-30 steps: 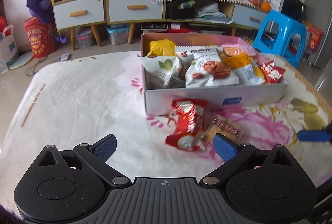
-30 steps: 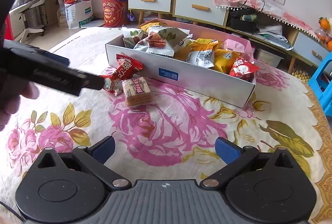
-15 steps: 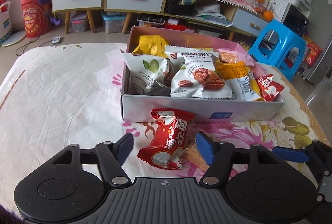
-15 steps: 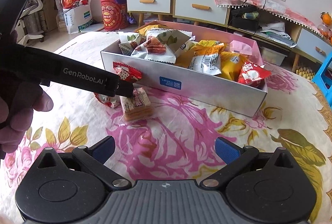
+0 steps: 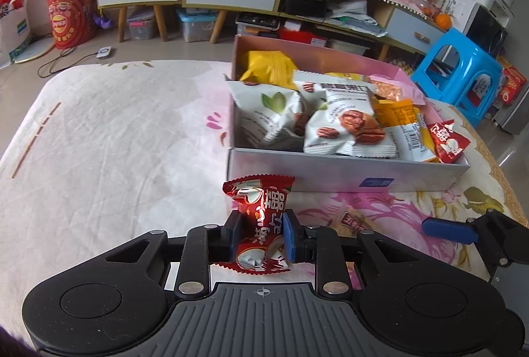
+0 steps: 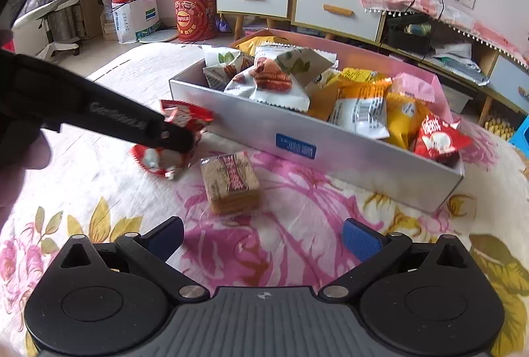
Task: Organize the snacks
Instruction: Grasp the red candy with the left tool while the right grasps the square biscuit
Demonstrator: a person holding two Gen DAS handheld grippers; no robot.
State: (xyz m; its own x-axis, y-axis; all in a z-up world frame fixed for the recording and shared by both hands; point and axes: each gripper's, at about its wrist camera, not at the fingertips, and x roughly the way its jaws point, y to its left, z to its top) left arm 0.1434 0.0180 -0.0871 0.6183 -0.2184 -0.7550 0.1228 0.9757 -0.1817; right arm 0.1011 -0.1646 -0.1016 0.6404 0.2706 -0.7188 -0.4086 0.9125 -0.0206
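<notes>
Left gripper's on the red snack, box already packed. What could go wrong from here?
1. The left gripper, whose jaws have just been closing, pinches the red snack mid-wrapper; the glossy pack may slip or twist on lifting.
2. The box is heaped with packets above its rim, so a drop on top may slide off or push the red packet at the end out.
3. The open right gripper hovers near the biscuit pack; the two grippers could collide.

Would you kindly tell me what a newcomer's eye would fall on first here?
Probably the shiny red foil snack packet pinched in the left gripper, whose jaws have just closed on it, near the table's front. Behind it stands the long grey cardboard box heaped with snack bags; a clear-wrapped brown biscuit pack lies ahead of the open right gripper.
</notes>
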